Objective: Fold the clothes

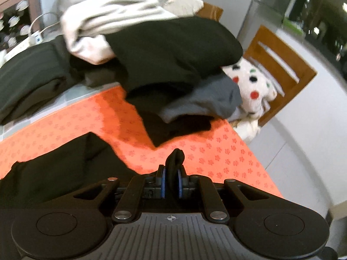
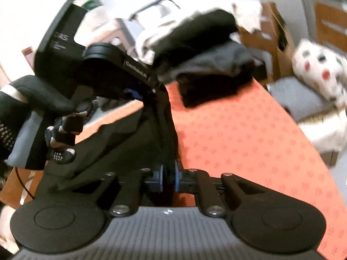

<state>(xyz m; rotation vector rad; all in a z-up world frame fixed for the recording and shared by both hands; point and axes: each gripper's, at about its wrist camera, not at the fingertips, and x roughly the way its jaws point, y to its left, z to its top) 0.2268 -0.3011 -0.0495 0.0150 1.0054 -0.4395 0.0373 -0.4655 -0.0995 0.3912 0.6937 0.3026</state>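
My left gripper (image 1: 171, 182) is shut on a pinch of a black garment (image 1: 65, 169), which hangs down to the lower left over the orange mat (image 1: 216, 151). My right gripper (image 2: 168, 178) is shut on the same black garment (image 2: 134, 138), stretched up between the two grippers. In the right wrist view the left gripper's body (image 2: 112, 69) and a gloved hand (image 2: 32, 108) are at the left. A pile of clothes (image 1: 169, 49) lies at the mat's far end, with black, grey and white pieces; it also shows in the right wrist view (image 2: 206, 49).
A dark folded garment (image 1: 28, 82) lies at the left on the table. A wooden chair (image 1: 279, 69) holding a white polka-dot cushion (image 1: 251, 86) stands beyond the mat's right edge. A power strip with a white cable (image 1: 34, 36) sits at the far left.
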